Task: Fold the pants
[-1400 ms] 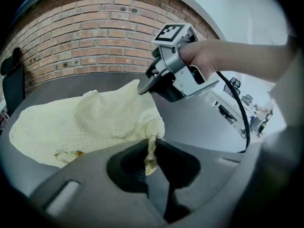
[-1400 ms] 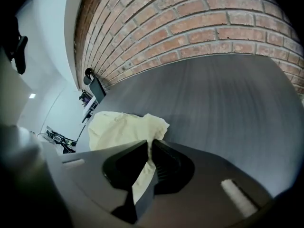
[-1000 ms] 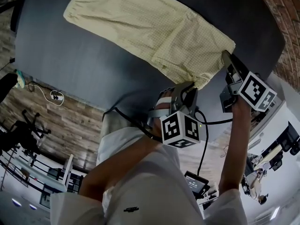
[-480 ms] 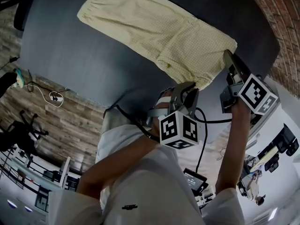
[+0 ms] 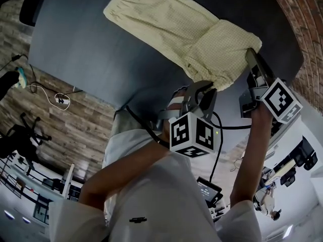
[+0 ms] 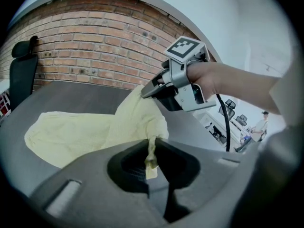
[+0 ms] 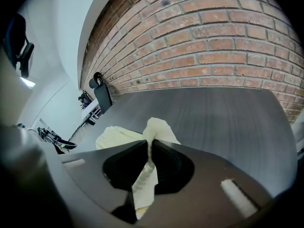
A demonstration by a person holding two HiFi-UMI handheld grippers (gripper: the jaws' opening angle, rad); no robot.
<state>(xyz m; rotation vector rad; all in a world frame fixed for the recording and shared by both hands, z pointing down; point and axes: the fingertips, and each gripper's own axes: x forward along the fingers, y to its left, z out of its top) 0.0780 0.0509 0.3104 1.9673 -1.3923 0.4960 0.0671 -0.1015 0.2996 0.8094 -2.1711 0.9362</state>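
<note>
- Pants (image 5: 166,24), pale yellow, lay on a dark grey table (image 5: 86,49). In the head view they stretched from 11 o'clock toward 2 o'clock, and the near end was bunched and raised toward the two tools.
- Left gripper (image 5: 204,91) had its jaws clamped on a thin pinch of the near edge. In its own view a narrow strip of cloth hung between the pads.
- Right gripper (image 5: 251,54) sat at about 2 o'clock from the left one in the head view. Its jaws were clamped on another part of the same end, with folded cloth running down through them.
- Between the two grips the fabric sagged in a loose fold.
- Brick wall (image 7: 213,46) stood behind the table at 12 o'clock in the right gripper view.
- Black chair (image 6: 23,75) stood at 9 o'clock in the left gripper view.
</note>
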